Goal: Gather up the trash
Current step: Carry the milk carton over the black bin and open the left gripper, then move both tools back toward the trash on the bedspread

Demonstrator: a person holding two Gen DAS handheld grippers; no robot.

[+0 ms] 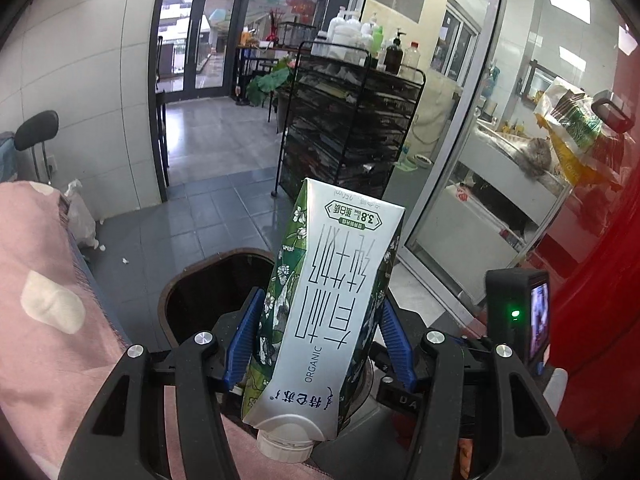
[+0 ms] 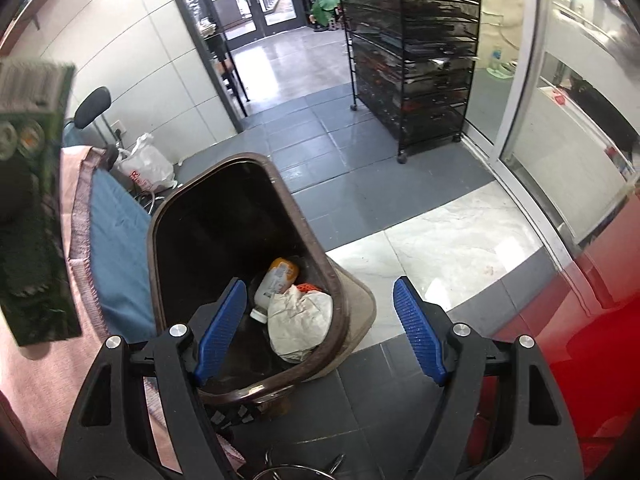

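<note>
Our left gripper [image 1: 316, 340] clamps a silver and green organic milk carton [image 1: 324, 312] between its blue pads [image 1: 246, 336], the white cap [image 1: 285, 444] turned toward the camera and the base pointing away, above the dark opening of the brown trash bin [image 1: 176, 284]. Our right gripper [image 2: 320, 328] stands wide apart with nothing between its jaws, over the same trash bin [image 2: 224, 168]. Inside the bin we see a small plastic bottle [image 2: 274, 280] and a crumpled paper wrapper [image 2: 300, 320]. The bin stands on grey floor tiles [image 2: 340, 152] just beside a pink cloth [image 2: 44, 380].
</note>
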